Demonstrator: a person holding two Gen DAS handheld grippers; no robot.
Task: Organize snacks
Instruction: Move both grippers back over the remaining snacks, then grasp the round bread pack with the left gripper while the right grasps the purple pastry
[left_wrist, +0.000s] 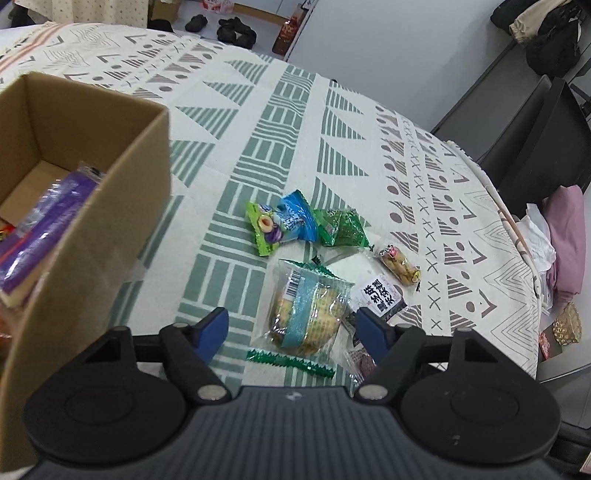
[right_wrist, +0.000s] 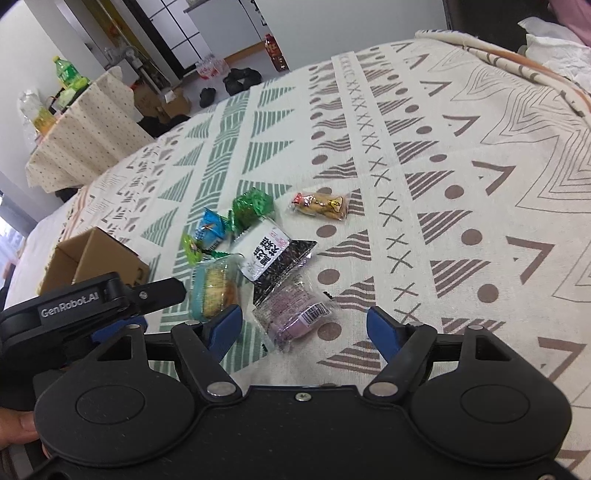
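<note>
Several snack packets lie in a cluster on the patterned tablecloth (left_wrist: 280, 122). A clear packet with a yellow cake and blue band (left_wrist: 306, 314) lies between the open fingers of my left gripper (left_wrist: 291, 325). Behind it lie a green packet (left_wrist: 341, 227), a blue packet (left_wrist: 295, 218), a black-and-white packet (left_wrist: 380, 301) and a small peanut packet (left_wrist: 400, 266). My right gripper (right_wrist: 304, 321) is open over a purple cake packet (right_wrist: 295, 314). A cardboard box (left_wrist: 92, 206) at the left holds a purple packet (left_wrist: 40, 236).
The left gripper's body (right_wrist: 92, 306) shows at the left of the right wrist view, by the box (right_wrist: 96, 258). A black chair (left_wrist: 535, 155) and pink cloth (left_wrist: 565, 236) stand past the table's right edge. Shoes (left_wrist: 236, 29) lie on the floor beyond.
</note>
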